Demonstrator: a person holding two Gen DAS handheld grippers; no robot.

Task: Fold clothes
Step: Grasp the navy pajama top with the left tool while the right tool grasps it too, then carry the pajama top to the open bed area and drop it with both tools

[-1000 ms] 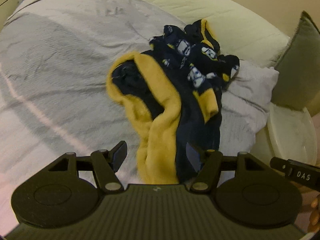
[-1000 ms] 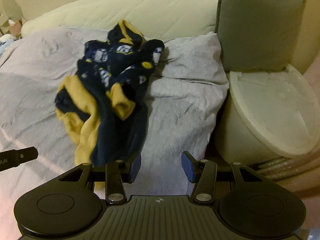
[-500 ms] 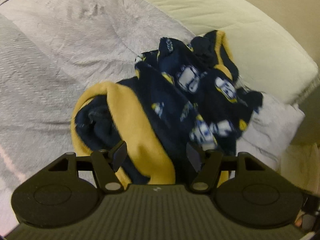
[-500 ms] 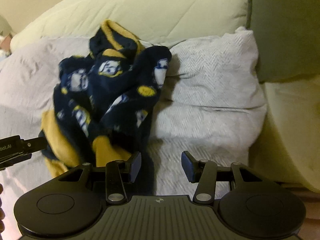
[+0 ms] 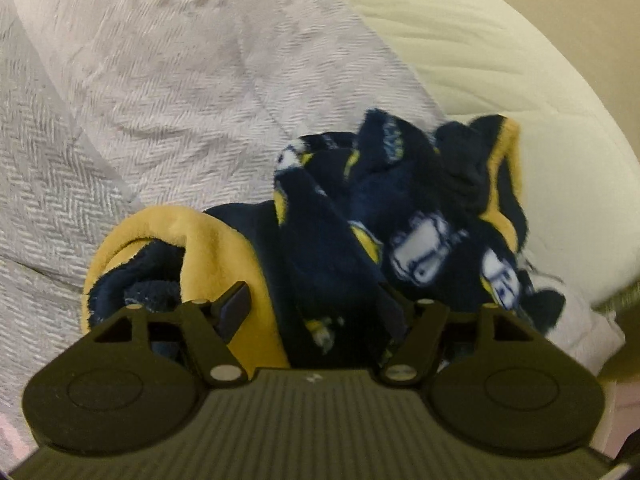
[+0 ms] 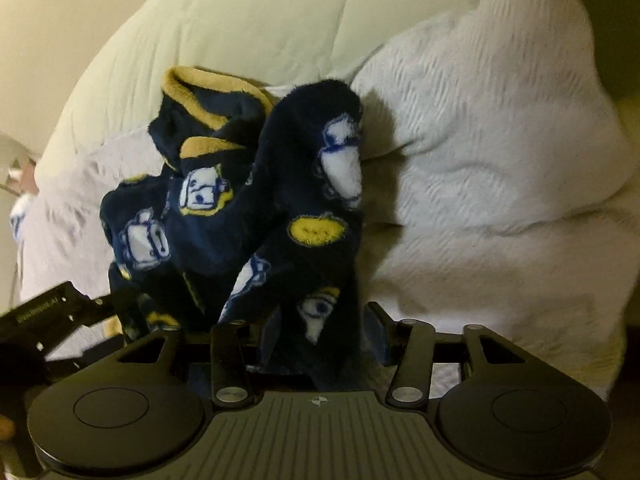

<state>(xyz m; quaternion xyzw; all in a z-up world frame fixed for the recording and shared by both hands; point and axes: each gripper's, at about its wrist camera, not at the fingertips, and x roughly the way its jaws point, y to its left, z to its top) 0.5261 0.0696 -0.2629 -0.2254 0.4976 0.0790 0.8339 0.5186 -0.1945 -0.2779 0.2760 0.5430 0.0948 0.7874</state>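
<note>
Left gripper (image 5: 314,306): my fingers spread wide around the crumpled navy-and-yellow fleece garment (image 5: 360,236), not pinching.
Writing: white lettering, unreadable.
Garment: heaped on the grey bedspread (image 5: 120,100).
Right gripper (image 6: 320,330): my fingers parted, fleece between them; only this view shows the cream pillow's (image 6: 248,28) stitching.

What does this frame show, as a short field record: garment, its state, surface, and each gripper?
garment: navy fleece garment with yellow trim and printed white figures
state: crumpled heap, unfolded
surface: grey herringbone bedspread, cream quilt behind
left gripper: open, fingers astride the yellow-trimmed fold
right gripper: open, fleece between its fingers
</note>
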